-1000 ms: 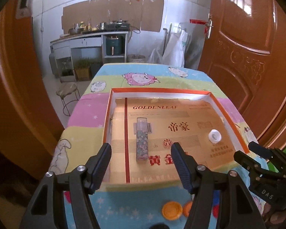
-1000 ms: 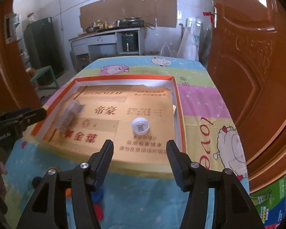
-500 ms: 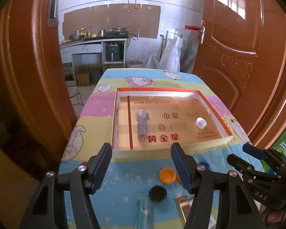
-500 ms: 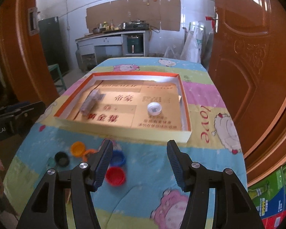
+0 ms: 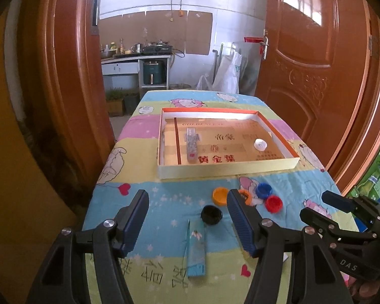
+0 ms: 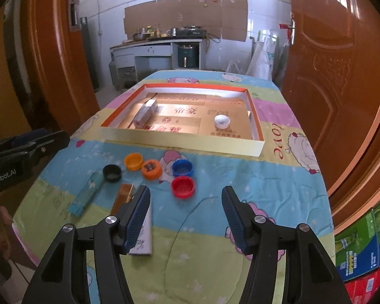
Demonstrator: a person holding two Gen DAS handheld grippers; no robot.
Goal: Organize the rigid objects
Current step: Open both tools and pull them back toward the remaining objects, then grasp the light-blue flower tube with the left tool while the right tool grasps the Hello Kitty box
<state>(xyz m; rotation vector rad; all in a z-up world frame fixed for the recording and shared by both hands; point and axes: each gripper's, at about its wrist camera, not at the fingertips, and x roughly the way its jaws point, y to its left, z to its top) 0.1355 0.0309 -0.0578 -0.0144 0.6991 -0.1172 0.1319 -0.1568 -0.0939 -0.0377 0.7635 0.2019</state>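
Two hand-held grippers hang over the near end of a desk [image 6: 266,190] covered in a cartoon-print cloth. The left gripper [image 5: 187,217] stands with its jaws wide apart and nothing between them; below it lie a black cap [image 5: 211,215] and a slim teal box [image 5: 196,248] pointing away from the camera. The right gripper [image 6: 186,215] is likewise spread and empty, poised just short of a red cap [image 6: 183,187]. Beyond the red cap sits a blue cap [image 6: 182,167], and to its left two orange caps [image 6: 133,161], the right one holding something dark inside [image 6: 152,169]. A brown box [image 6: 122,197] and a pale flat packet [image 6: 143,235] lie partly behind the right gripper's left finger. Farther along the desk rests a shallow cardboard tray [image 6: 185,144] with an orange rim and a gold printed floor. Inside it, a clear box with patterned contents [image 5: 192,145] lies on the left side and a white cap [image 5: 260,144] sits open side up on the right, well apart from each other. Part of a hand [image 5: 364,288] shows under the right gripper at the left view's lower right edge.
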